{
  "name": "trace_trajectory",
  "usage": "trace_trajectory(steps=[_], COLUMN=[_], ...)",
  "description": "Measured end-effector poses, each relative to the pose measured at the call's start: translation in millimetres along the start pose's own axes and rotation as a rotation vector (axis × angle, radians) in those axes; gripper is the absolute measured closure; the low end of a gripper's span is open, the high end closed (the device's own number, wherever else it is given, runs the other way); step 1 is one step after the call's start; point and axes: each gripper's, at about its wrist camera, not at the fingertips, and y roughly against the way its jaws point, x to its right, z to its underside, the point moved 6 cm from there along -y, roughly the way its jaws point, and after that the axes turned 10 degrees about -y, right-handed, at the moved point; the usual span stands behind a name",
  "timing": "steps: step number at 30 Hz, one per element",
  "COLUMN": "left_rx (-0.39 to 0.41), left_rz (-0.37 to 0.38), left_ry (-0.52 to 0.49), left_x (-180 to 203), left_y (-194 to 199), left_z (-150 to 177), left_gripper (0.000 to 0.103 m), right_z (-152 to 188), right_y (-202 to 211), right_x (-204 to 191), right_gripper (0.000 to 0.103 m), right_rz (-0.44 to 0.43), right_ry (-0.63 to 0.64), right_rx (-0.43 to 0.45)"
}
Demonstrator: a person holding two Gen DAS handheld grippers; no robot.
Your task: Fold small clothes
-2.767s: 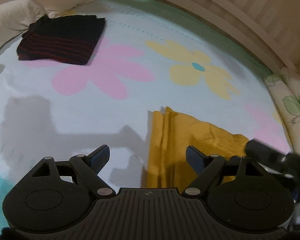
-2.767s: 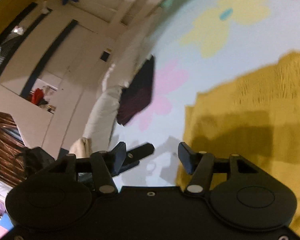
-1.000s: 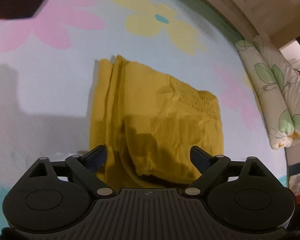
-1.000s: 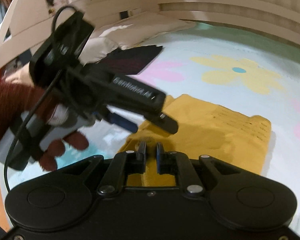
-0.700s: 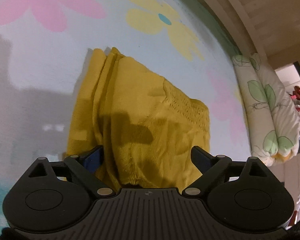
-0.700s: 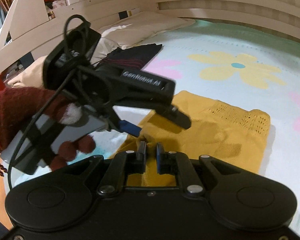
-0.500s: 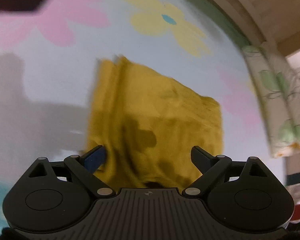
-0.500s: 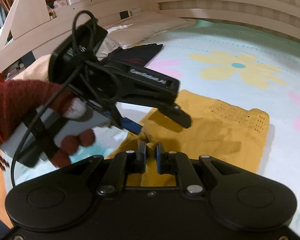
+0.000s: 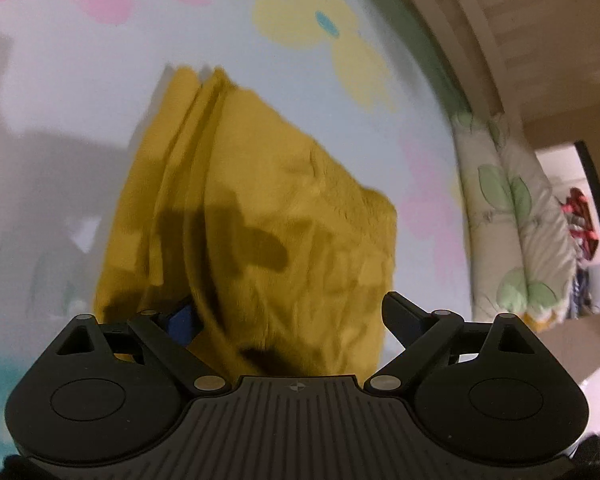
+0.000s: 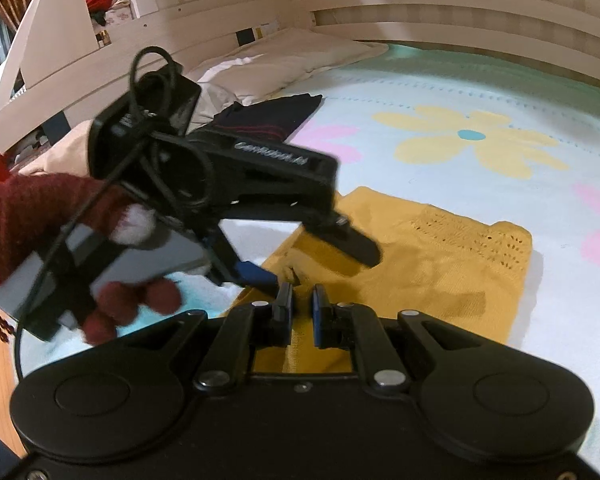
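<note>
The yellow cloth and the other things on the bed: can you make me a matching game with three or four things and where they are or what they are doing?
Things:
1. yellow cloth
2. dark striped cloth
3. left hand-held gripper
4. right hand-held gripper

States:
A. folded, lying far off near the white pillow
B. shut, pinching a yellow edge
C. open wide, fingers on either side of yellow fabric
D. lying on the flowered sheet, near edge lifted

Pairs: 1-D, 2-A, 3-C, 4-B
</note>
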Motion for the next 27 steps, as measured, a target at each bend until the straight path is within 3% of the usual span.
trace_trajectory(steps=[4, 6, 7, 8, 9, 14, 22, 27], left_rx=[0.063, 0.080, 0.088, 0.092, 0.089, 0.121, 0.158, 0.126], left_rz=[-0.058, -0.067, -0.092, -0.118, -0.142, -0.126, -0.219, -0.283], left_ry=[-0.062, -0.057, -0.069, -0.093, -0.133, -0.169, -0.290, -0.228], left_x=[-0.4, -1.3, -3.7, -4.2, -4.2, -5.6, 1.7, -27.1], left_y=[-2.1, -0.8, 1.6, 3.2, 5.3, 17.9, 38.0, 35.7], left_z=[-6.5, -7.6, -8.1, -8.5, -9.1, -10.3, -12.8, -8.8], left_gripper=[0.016, 0.046, 0.056, 0.077, 0.089, 0.089, 0.094, 0.094], right_z=[2.2, 3.2, 3.8, 3.8, 4.6, 7.5, 10.0, 31.1], right_y=[-2.9, -4.4, -5.6, -7.1, -8.5, -14.3, -23.1, -53.6], right_x=[-5.5, -10.0, -12.5, -13.8, -15.6, -27.3, -39.4, -46.4], right_gripper=[0.087, 0.087, 0.087, 0.087, 0.087, 0.087, 0.087, 0.087], right_rz=[-0.009, -0.015, -0.018, -0.021, -0.026, -0.046, -0.068, -0.081], right_ry=[0.008, 0.015, 0.019, 0.020, 0.023, 0.044, 0.045, 0.043], right_rx=[-0.011, -0.015, -0.018, -0.020, -0.022, -0.034, -0.042, -0.137])
